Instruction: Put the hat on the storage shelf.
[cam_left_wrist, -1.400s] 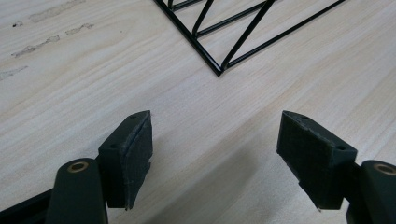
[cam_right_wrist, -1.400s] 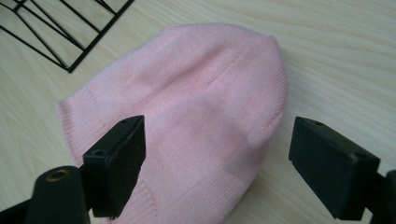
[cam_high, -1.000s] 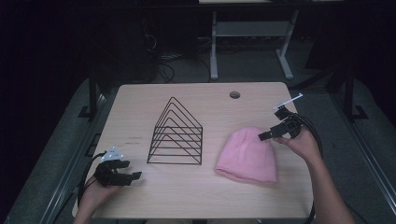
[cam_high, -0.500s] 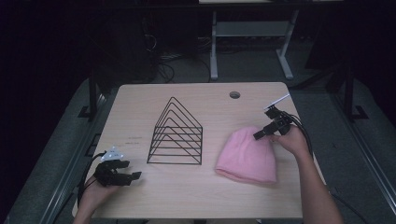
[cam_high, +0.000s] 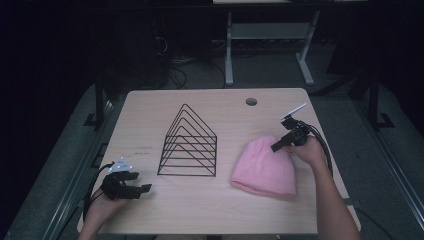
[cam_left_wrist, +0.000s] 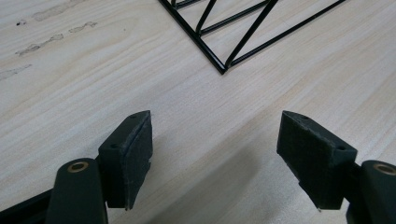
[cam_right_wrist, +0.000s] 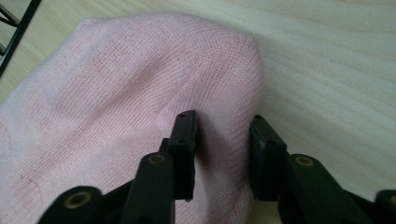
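While the right gripper (cam_high: 276, 146) is pinching the pink hat (cam_high: 264, 169) at its rounded top, the hat is lying flat on the table (cam_high: 210, 215), opening toward the person, right of the wire rack (cam_high: 189, 142). The left gripper (cam_high: 144, 188) is resting with its jaws apart.

Both grippers are all black, each trailing a black cable. The left gripper (cam_high: 131, 183) has a grey three-cornered plate on top; the right gripper (cam_high: 280, 143) carries a pale flat plate. Jaws have brass-ringed pivot holes and flat, dark, textured pads (cam_left_wrist: 138, 157). Forearms are bare, no sleeves.
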